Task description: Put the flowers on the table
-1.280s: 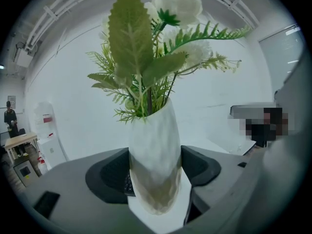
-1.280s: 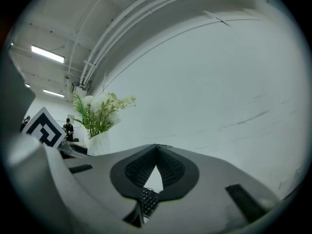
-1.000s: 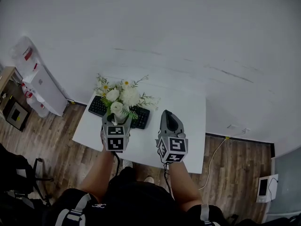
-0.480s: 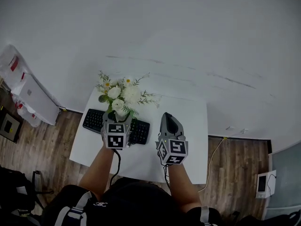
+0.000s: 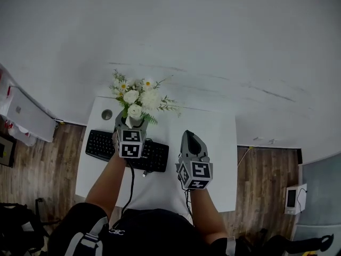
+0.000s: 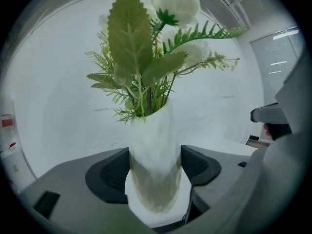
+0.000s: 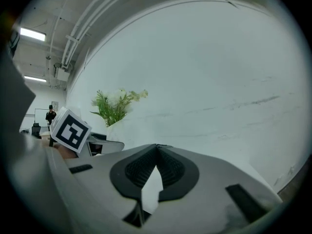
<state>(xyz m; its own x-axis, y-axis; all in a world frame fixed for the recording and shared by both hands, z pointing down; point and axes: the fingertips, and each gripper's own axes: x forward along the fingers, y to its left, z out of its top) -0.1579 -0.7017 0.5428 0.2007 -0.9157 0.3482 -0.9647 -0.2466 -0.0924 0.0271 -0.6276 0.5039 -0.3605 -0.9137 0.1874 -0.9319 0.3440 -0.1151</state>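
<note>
surface: white table (image 5: 213,153) | on it: black keyboard (image 5: 98,144), left half

The left gripper (image 5: 130,122) and right gripper (image 5: 192,136) have grey shells, black ribbed pads (image 7: 139,167) and black-and-white marker cubes (image 5: 195,173); black cable (image 5: 130,177) on the left; black top (image 5: 149,233), grey straps (image 5: 85,241)

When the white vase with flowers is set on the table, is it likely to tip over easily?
Probably yes: the vase is tall and narrow, and the flowers spread wide above it, so it looks top-heavy. The leaves look plastic, so the whole is likely light.
</note>
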